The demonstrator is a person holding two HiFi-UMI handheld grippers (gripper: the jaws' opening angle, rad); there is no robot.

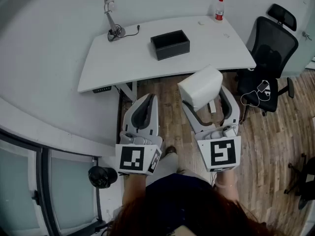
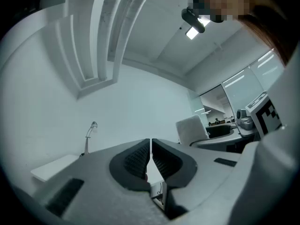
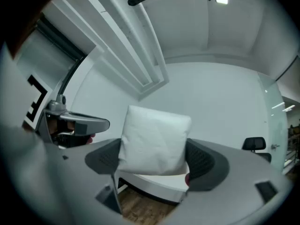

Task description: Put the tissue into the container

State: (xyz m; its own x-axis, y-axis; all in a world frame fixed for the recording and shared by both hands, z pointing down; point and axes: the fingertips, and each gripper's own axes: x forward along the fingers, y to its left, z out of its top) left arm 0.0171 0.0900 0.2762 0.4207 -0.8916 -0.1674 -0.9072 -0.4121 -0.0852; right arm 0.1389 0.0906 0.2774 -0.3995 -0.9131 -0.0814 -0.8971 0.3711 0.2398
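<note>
A desk lamp [image 1: 112,18] stands far ahead and to the left of the left gripper [image 1: 149,100], on the back corner of a white desk [image 1: 113,63]. That gripper [image 2: 150,143] is held over the wood floor [image 1: 167,90], short of the desk's near edge, its jaws pressed together with nothing between them.

Ahead of both grippers and roughly in line with the gap between them, a black container [image 1: 170,44] sits on the desk, open at the top.

Just to the right of the left gripper, the right gripper [image 1: 206,100] has its jaws spread wide and clamped on a white tissue pack [image 1: 201,86] – one pad on each side (the pack [image 3: 154,139] rises above the jaw tips of the right gripper [image 3: 154,157] and sits slightly tilted). The pack is over the floor, well apart from the container.

Further ahead and to the right of this gripper, a bottle [image 1: 219,9] with a red label stands at the desk's far edge – and a black office chair [image 1: 270,43] stands off to the right, beside the desk.
</note>
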